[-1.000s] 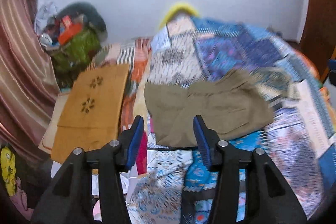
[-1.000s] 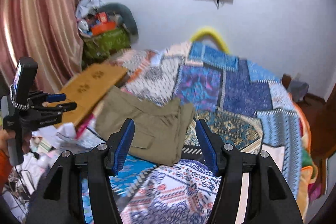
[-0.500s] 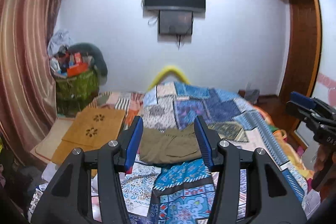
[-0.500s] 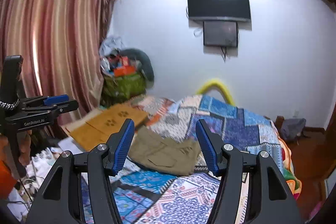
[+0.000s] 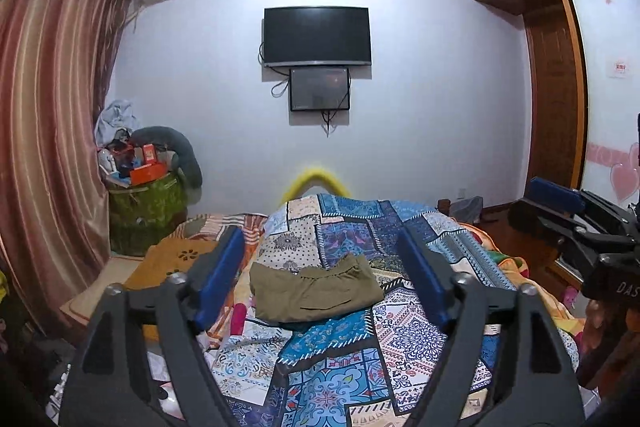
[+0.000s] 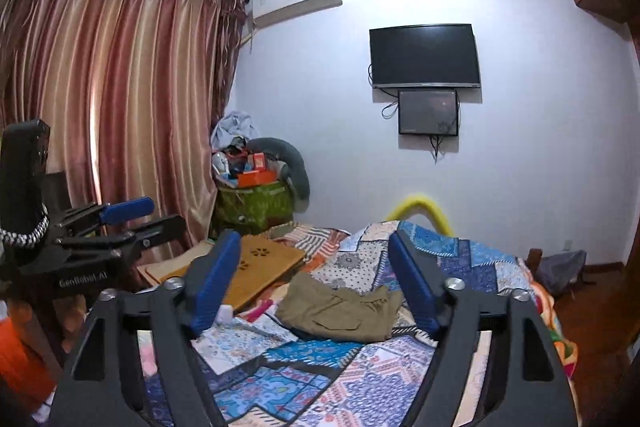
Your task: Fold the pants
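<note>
Bedroom with a pale wall carrying a wall-mounted television (image 5: 316,35) and striped curtains (image 6: 112,115) at the left. A bed covered by a patchwork quilt (image 5: 360,339) fills the foreground. The olive pants (image 5: 314,289), folded into a compact bundle, lie near the middle of the quilt, beside a wooden board (image 6: 264,267). The left gripper (image 5: 320,281) and the right gripper (image 6: 316,285) are both held above the bed, well apart from the pants, each with blue-padded jaws spread wide and empty.

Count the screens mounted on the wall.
2: a large black TV mid-wall, and a smaller dark screen directly beneath it. Both appear off.
</note>
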A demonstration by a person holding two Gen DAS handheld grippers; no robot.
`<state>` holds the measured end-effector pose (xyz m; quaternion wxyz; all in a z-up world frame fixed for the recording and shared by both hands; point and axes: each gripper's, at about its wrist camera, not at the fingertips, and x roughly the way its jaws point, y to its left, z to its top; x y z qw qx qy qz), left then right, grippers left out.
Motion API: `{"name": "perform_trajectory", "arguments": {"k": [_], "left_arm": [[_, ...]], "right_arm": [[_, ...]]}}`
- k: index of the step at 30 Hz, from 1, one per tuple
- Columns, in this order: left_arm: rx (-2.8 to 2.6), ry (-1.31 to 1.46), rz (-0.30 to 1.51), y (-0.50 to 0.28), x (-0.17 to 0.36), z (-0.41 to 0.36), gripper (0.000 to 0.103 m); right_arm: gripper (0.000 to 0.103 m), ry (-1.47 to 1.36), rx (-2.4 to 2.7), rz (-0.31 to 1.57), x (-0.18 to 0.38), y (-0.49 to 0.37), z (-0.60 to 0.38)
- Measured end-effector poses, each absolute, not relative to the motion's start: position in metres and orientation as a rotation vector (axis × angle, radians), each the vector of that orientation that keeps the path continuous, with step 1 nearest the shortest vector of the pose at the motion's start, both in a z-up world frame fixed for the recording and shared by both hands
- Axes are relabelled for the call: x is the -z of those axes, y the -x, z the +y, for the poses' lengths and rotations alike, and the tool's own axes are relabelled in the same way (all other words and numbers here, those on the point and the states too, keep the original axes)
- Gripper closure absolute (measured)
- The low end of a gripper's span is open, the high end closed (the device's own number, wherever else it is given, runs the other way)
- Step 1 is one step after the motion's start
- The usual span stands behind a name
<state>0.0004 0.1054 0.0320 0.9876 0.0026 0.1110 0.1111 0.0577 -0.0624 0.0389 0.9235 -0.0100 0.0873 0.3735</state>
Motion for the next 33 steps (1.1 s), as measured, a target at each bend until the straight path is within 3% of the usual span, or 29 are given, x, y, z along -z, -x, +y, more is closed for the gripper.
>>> {"name": "perform_trajectory", "arguments": {"k": [3,6,9,33], "left_arm": [[-0.234,-0.010,0.205,0.008,-0.031,0.102,0.005],[-0.241,-0.012,0.194,0.012,-0.031,0.100,0.001],[-0.238,-0.015,0.189,0.014,-0.029,0.098,0.000],[-0.218,0.014,0.202,0.011,-0.021,0.101,0.000]], "right_arm": [[0.024,0.011,-0.756,0.196,-0.038,-0.055,-0.061],[0.008,0.006,-0.731,0.191,-0.037,-0.052,-0.061],[0.000,0.010,-0.706,0.187,-0.035,-0.048,-0.062],[0.001,0.025,-0.678,0.214,-0.029,-0.040,-0.068]]}}
